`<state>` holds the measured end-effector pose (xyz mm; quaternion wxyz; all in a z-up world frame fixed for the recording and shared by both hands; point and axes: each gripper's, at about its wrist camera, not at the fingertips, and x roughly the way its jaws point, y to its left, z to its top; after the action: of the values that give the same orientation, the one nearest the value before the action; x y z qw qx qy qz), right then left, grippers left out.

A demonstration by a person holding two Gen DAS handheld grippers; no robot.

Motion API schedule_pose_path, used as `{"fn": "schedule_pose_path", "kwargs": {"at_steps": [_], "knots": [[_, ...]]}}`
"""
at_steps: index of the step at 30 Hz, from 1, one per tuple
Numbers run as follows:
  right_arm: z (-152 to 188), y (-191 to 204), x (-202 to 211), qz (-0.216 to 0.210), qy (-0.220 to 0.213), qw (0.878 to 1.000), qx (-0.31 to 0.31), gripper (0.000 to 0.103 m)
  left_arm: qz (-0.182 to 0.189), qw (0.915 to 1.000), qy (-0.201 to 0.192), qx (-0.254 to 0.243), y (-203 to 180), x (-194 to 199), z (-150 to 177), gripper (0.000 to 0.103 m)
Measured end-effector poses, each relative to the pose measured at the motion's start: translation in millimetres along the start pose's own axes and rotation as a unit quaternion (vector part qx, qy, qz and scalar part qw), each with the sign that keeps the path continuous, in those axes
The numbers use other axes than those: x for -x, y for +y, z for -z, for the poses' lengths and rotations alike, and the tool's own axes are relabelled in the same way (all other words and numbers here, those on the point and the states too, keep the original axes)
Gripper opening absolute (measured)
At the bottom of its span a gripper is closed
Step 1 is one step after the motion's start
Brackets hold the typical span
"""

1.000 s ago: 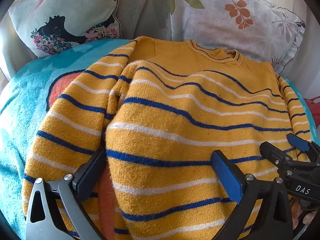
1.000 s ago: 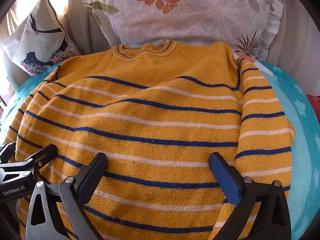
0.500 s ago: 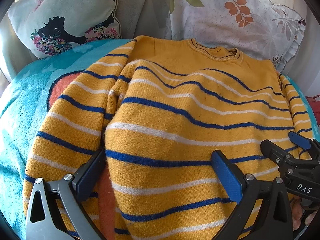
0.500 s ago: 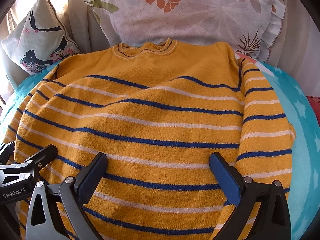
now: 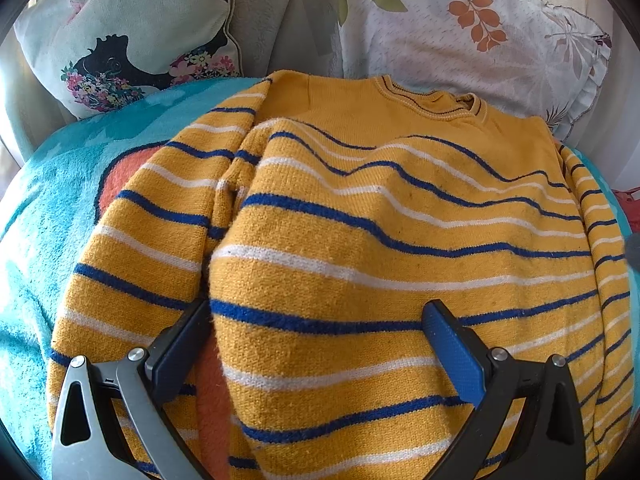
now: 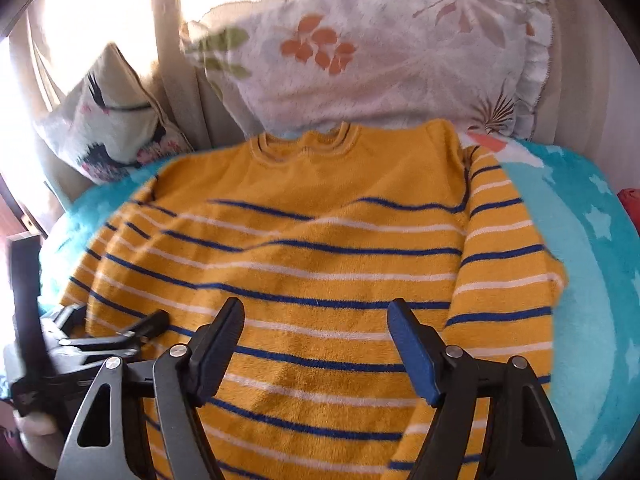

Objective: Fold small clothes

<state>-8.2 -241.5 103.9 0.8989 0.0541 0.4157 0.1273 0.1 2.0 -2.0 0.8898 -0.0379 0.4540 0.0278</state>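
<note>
Sweater lay flat on the teal blanket, soft, light and floppy.
Nearest, left gripper and right gripper hovered released, empty, over its hem, probably the best hold; 2 pillows lay beyond.

The yellow knitted sweater with blue and white stripes lies on the turquoise fleece blanket; the leaf-print pillow stands behind the sweater's collar, the bird-print cushion behind its left.

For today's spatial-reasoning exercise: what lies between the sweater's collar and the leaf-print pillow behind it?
Nothing separate shows there. In the right wrist view the striped sweater has its collar right against the leaf-print pillow; whether they touch is unclear.
</note>
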Motion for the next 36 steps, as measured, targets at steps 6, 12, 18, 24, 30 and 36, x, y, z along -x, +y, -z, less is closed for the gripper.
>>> {"fn": "schedule_pose_path", "kwargs": {"at_steps": [6, 12, 18, 24, 30, 36], "knots": [[28, -34, 61, 0.031, 0.005, 0.999, 0.009, 0.075, -0.008, 0.9999, -0.005, -0.007, 1, 2, 1, 0.103], [78, -33, 76, 0.037, 0.053, 0.997, 0.034, 0.070, 0.014, 0.9992, -0.038, -0.002, 10, 47, 4, 0.090], [107, -65, 86, 0.075, 0.066, 0.995, -0.031, 0.071, 0.027, 0.9961, -0.082, 0.016, 38, 113, 10, 0.090], [122, -69, 80, 0.018, 0.075, 0.994, -0.079, 0.026, 0.002, 0.9940, -0.104, 0.035, 65, 139, 18, 0.090], [97, -97, 124, 0.039, 0.008, 0.993, -0.115, 0.011, -0.023, 0.9895, -0.132, 0.053, 89, 158, 17, 0.090], [65, -171, 161, 0.188, -0.042, 0.967, -0.164, 0.011, -0.015, 0.9880, -0.131, 0.081, 109, 159, 14, 0.090]]}}
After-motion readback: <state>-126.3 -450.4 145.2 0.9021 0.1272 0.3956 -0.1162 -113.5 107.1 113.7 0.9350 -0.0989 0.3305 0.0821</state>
